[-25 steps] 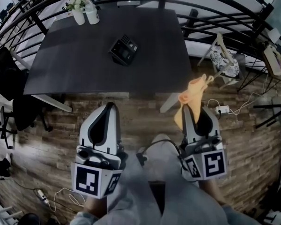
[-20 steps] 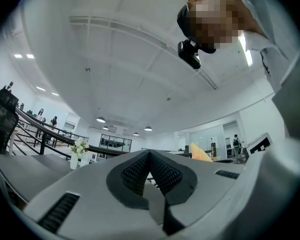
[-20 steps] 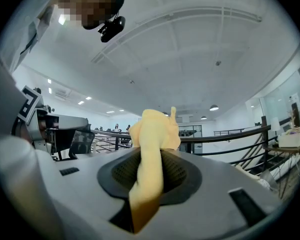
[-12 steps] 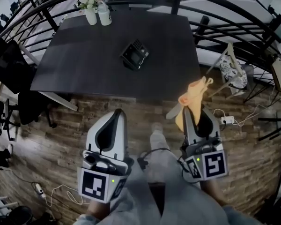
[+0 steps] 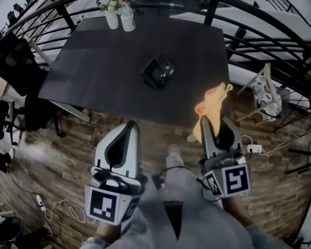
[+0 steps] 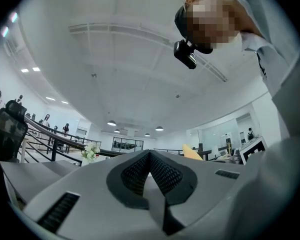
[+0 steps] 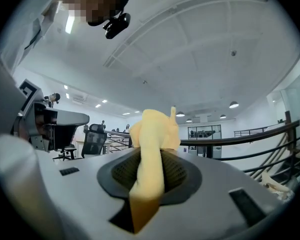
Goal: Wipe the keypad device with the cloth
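There are two grippers, both held low over the wooden floor (image 5: pixel 67 154), short of the near edge of the dark surface (image 5: pixel 93 71).

The left gripper (image 5: pixel 128 126) has its two fingers (image 6: pixel 135 174) pressed together at the tips, with nothing between them.

The right gripper (image 5: pixel 212 122) has its two fingers (image 7: pixel 177 171) clamped on one orange-yellow cloth (image 5: pixel 210 105). The cloth stands up bunched beyond the fingertips, and a tail of it trails back down between the pads.

One keypad device (image 5: pixel 158 71) lies on the surface, right of the middle. It is a dark unit with a small screen and a block of keys, turned at an angle to the edges. It sits well apart from both grippers and from the cloth, and nothing touches it.

At the far left corner of the surface are two more things, just beside each other: one white vase of white flowers (image 5: pixel 112 7) and one white bottle (image 5: pixel 127 21).

A black office chair (image 5: pixel 13 61) stands off the left edge. Curved black railings (image 5: pixel 280 30) run round the far and right sides. One white power strip (image 5: pixel 255 148) lies on the floor to the right of the right gripper.
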A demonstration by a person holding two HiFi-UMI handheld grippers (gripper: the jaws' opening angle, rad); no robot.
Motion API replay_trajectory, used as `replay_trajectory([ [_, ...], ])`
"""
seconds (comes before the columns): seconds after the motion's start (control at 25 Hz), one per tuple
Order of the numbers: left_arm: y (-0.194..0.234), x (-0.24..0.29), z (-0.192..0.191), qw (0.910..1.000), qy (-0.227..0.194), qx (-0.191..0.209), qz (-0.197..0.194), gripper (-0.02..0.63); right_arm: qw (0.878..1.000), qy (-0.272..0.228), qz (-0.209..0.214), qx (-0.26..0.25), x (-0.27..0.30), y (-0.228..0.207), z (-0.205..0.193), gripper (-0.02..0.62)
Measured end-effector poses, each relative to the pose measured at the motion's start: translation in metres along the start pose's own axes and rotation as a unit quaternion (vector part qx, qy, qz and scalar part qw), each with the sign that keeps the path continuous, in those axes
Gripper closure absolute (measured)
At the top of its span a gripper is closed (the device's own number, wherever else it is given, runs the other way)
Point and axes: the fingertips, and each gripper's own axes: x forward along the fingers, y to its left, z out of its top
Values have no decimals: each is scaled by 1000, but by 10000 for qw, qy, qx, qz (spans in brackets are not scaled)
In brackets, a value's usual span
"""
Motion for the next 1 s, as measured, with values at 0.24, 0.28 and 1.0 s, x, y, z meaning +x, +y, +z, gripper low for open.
replay_trajectory([
  [0.24, 10, 37, -4, 9996, 78, -15, 271, 593, 9997, 18, 255, 9, 42, -26, 4, 495],
  [0.28, 12, 43, -4, 9994, 69, -7, 333, 593, 9995, 37, 303, 16, 48, -31, 3, 495],
  [1.0, 30, 122, -24, 9936, 184, 80, 1111, 594, 9917, 357, 1226, 166, 143, -82, -28, 495],
])
